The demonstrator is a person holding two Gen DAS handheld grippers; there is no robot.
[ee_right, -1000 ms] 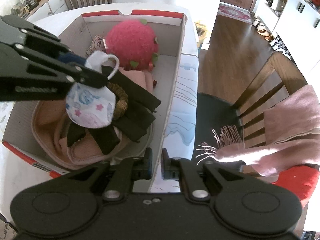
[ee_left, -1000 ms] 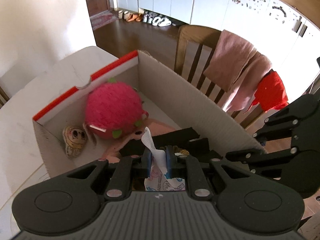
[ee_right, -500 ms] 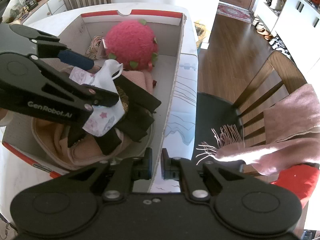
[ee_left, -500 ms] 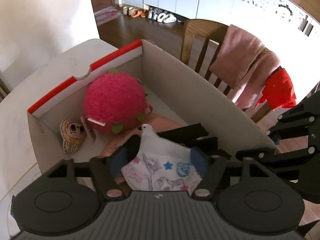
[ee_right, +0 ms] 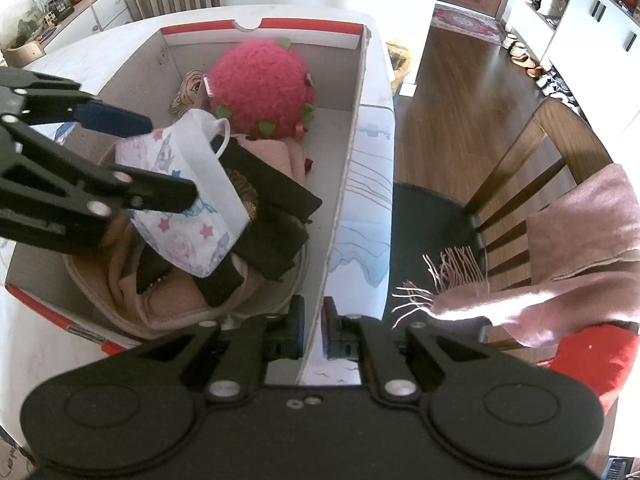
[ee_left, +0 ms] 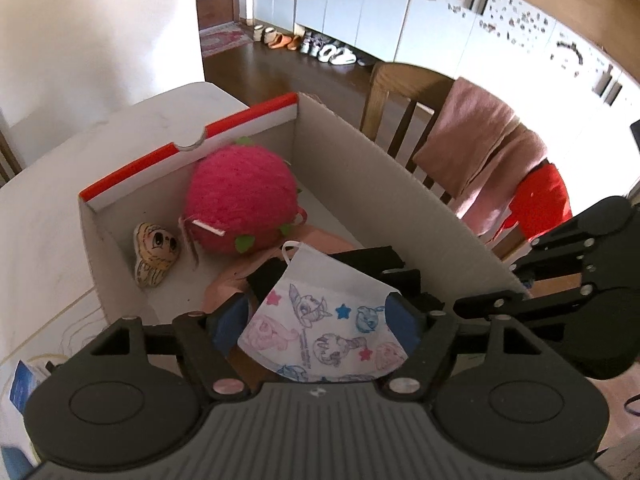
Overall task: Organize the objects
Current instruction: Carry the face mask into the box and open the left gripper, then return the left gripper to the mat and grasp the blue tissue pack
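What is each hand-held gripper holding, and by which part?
The right hand-held gripper is shut on the cardboard box's side wall. The left hand-held gripper is opening; the printed face mask lies loose between its jaws.

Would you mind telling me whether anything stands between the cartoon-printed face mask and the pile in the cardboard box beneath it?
Nothing visible does. The white cartoon-printed face mask hangs between the opening left gripper fingers, directly over the black fabric and pink cloth in the red-trimmed cardboard box; only open air separates them.

A wooden chair (ee_right: 532, 168) stands beside the worktop (ee_left: 60, 184), a pink scarf (ee_right: 580, 248) draped over its back. Shoes (ee_left: 320, 48) line the white cabinets (ee_left: 360, 4).
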